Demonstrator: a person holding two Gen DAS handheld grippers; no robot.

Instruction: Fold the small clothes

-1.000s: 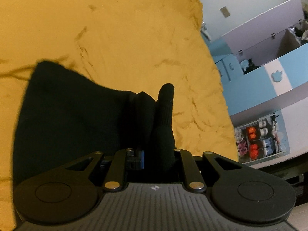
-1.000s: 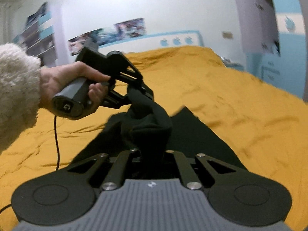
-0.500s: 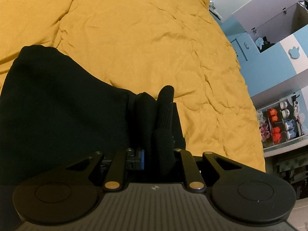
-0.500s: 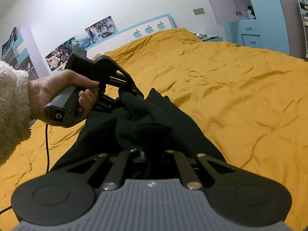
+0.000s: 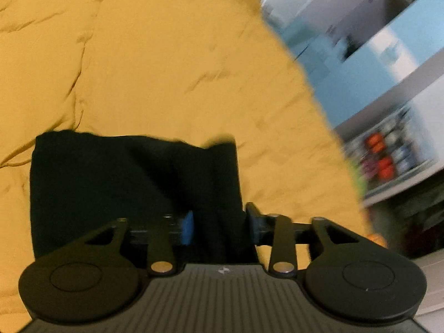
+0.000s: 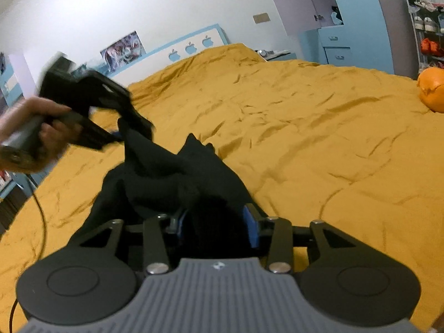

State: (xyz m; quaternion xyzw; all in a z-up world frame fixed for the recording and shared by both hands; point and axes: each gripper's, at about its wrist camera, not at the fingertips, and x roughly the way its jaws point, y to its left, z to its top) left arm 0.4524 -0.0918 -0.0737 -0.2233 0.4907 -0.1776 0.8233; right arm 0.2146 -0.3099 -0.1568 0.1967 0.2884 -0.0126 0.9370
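Both hand-held gripper jaws now opening around black garment [image 5: 116,183].

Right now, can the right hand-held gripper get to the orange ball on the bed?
Probably yes: open yellow bedspread leads to the orange ball, but black cloth sits between the right hand-held gripper's opening jaws.

One black garment [image 6: 177,177], two tongs [image 5: 220,223], one orange [image 6: 432,90], one yellow bedspread [image 6: 305,127].

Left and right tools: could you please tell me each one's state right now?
Left tool: opening, black garment between its jaws.
Right tool: opening, same garment between.
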